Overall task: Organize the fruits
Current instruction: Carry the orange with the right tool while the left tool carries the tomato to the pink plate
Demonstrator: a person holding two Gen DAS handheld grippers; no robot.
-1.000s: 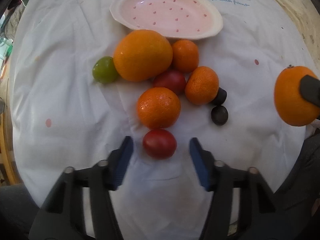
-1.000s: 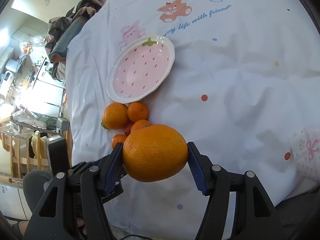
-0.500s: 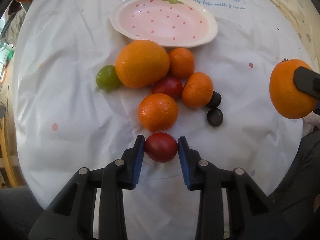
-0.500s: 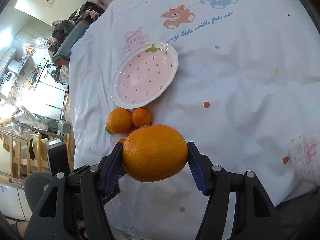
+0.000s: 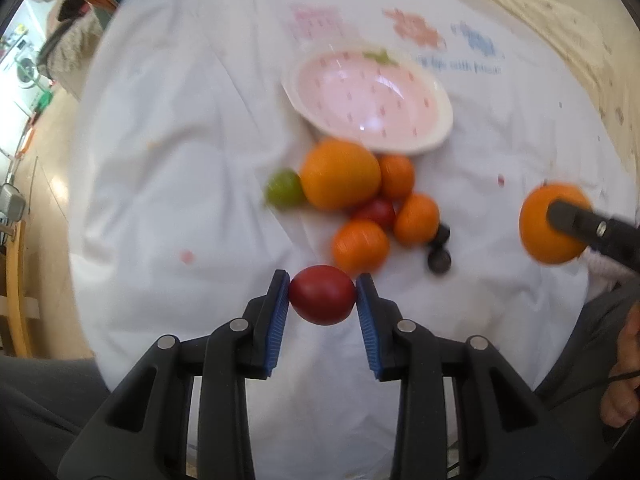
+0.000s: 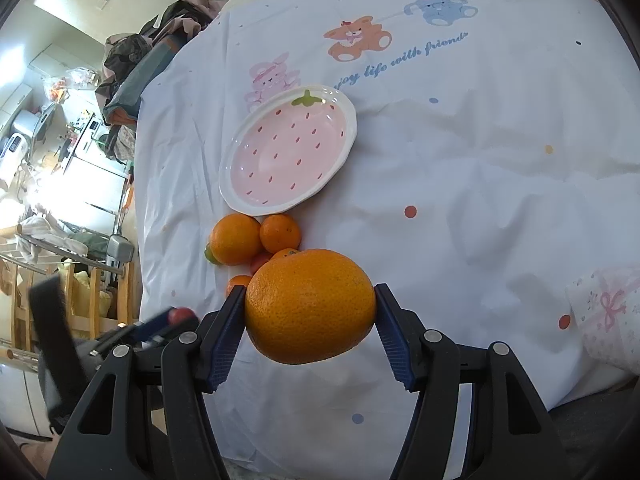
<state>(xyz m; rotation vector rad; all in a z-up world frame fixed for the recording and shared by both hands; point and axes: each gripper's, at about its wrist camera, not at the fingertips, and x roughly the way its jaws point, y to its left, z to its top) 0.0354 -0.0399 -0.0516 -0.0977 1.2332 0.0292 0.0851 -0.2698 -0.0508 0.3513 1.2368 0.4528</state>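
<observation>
My left gripper (image 5: 322, 300) is shut on a red tomato (image 5: 322, 294) and holds it above the white cloth. Beyond it lies a cluster of fruit: a big orange (image 5: 340, 173), several smaller oranges (image 5: 360, 245), a green lime (image 5: 285, 188), another red tomato (image 5: 374, 212) and two dark plums (image 5: 439, 259). The pink strawberry plate (image 5: 366, 100) stands empty behind them. My right gripper (image 6: 310, 306) is shut on a large orange (image 6: 310, 306) in the air; it also shows in the left wrist view (image 5: 550, 222). The plate (image 6: 288, 152) is ahead and left of it.
The white tablecloth (image 6: 460, 140) has bear prints and lettering at the far side. A patterned white packet (image 6: 608, 312) lies at the right edge. Clothes and furniture stand off the table's left side (image 6: 132, 64).
My left gripper closed on the near red tomato and lifted it off the cloth, pulling back from the cluster. The right gripper kept its orange and shifted slightly.
</observation>
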